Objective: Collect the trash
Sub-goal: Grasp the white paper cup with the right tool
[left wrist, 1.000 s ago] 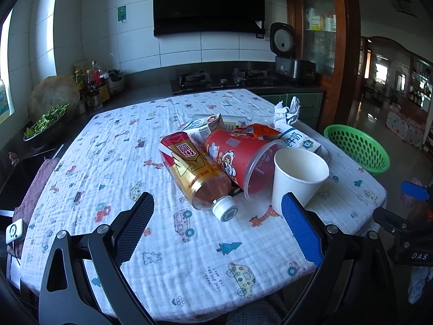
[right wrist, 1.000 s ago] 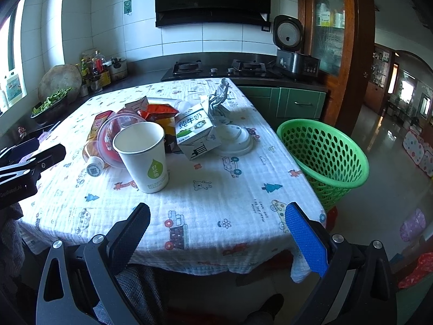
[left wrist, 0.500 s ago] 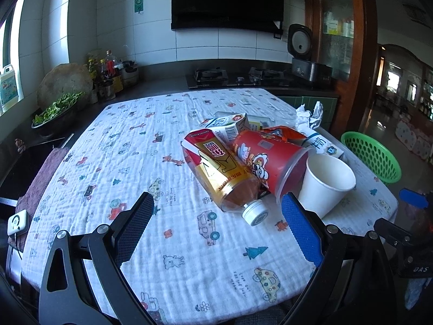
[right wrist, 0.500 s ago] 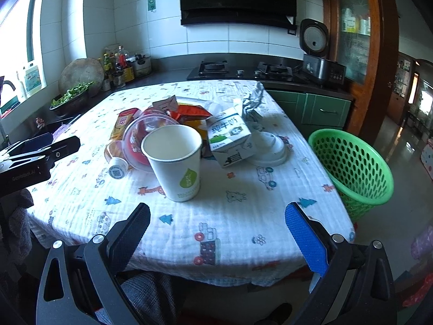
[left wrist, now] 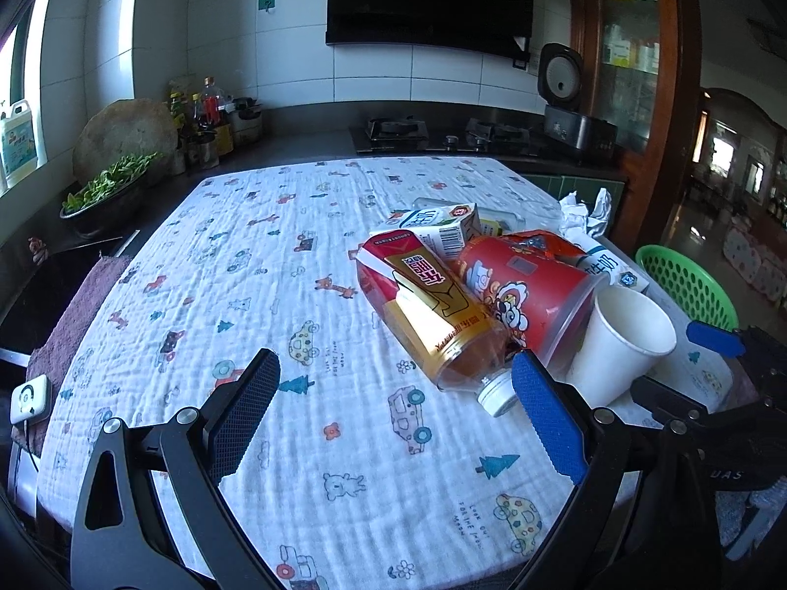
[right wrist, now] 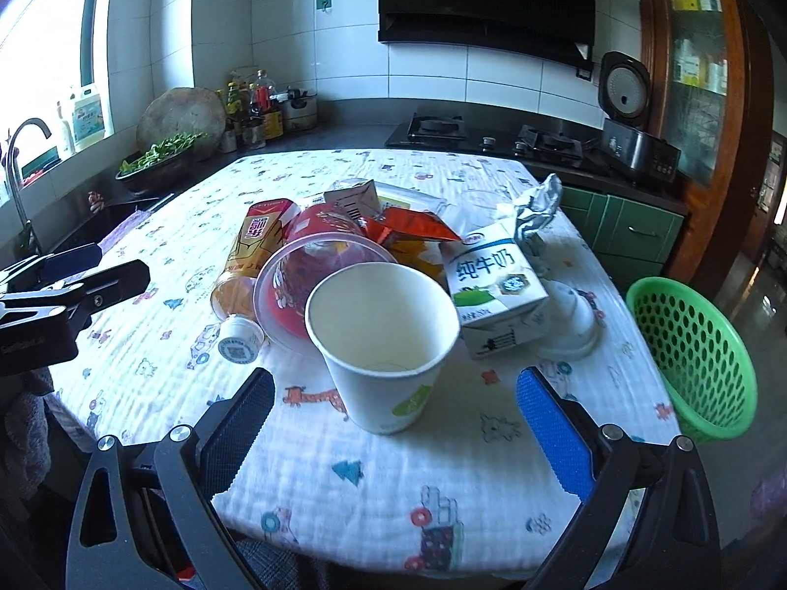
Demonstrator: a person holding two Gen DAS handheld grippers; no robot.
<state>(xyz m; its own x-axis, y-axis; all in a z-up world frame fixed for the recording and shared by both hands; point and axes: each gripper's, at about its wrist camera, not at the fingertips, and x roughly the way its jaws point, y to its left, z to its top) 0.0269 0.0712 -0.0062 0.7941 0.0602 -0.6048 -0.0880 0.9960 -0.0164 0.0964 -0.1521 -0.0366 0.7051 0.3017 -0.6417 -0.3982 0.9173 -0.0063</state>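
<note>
Kitchen table (right wrist: 492,491) trash clusters beside the green basket (right wrist: 698,359); right gripper (right wrist: 393,423), jaws spread, frames the upright paper cup (right wrist: 383,344), while the left gripper (left wrist: 393,408) hovers spread.

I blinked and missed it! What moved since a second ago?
Both grippers moved in closer to the trash pile. The right gripper now sits open around the white paper cup, not gripping it. The left gripper is open near the bottle. The trash and green basket stayed put.
</note>
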